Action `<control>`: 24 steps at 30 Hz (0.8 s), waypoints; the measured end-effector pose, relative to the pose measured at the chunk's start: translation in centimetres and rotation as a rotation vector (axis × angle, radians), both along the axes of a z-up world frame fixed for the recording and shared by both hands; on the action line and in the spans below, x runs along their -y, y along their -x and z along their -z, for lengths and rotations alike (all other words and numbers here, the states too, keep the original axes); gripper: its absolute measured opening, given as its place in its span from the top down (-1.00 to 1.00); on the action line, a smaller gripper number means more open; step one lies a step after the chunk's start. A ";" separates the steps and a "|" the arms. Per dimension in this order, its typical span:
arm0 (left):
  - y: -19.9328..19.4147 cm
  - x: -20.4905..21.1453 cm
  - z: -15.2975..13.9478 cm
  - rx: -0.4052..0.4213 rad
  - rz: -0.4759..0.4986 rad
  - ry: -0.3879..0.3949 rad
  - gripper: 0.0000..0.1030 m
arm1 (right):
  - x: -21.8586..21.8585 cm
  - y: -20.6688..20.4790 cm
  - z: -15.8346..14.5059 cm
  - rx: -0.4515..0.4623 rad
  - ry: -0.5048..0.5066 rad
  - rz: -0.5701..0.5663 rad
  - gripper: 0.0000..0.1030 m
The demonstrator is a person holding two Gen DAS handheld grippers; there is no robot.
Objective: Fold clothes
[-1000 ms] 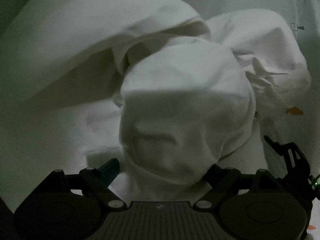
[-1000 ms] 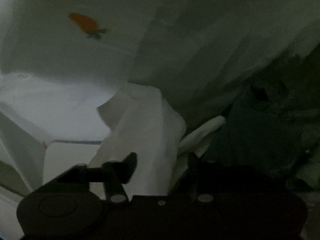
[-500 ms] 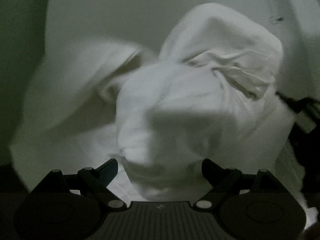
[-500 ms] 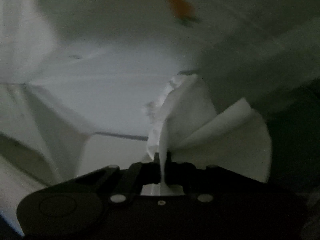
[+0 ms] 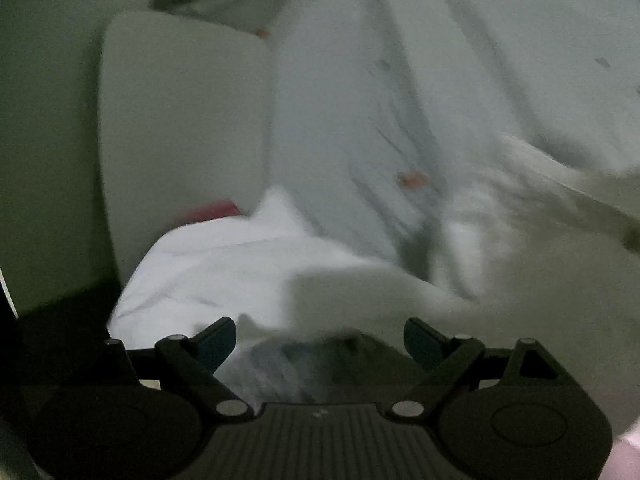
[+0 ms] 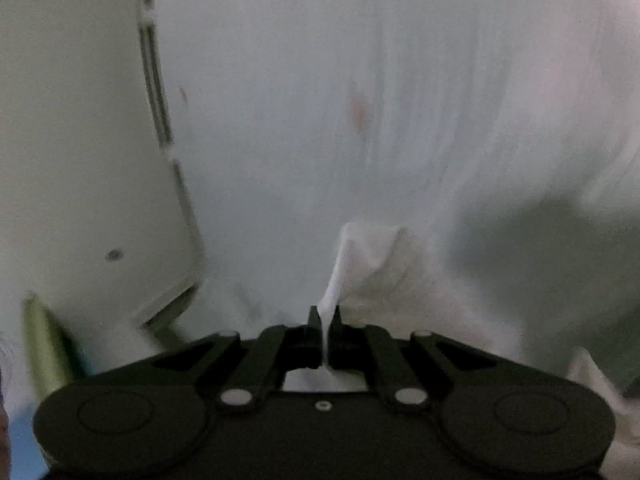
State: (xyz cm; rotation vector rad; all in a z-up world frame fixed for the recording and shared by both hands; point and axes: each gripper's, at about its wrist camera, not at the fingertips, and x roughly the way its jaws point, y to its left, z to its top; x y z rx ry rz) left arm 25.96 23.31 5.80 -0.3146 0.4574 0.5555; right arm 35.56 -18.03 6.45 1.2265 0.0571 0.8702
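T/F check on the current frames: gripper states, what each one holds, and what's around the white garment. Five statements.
1. The right hand-held gripper is shut on a pinch of the white garment. True.
2. The left hand-held gripper is shut on cloth. False: its jaws stand wide apart, with cloth lying between them but not clamped.
3. The patterned sheet behind the garment carries small orange marks. True; one shows in the left wrist view.
4. A black garment is clamped by the right hand-held gripper. False: the clamped cloth is white.
5. A pale panel with rounded corners stands at the left of the left wrist view. True.
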 end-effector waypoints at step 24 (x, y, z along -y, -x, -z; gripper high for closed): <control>-1.5 17.1 17.6 -0.481 0.403 0.162 -0.77 | 15.9 7.7 20.3 -0.821 0.968 0.316 0.07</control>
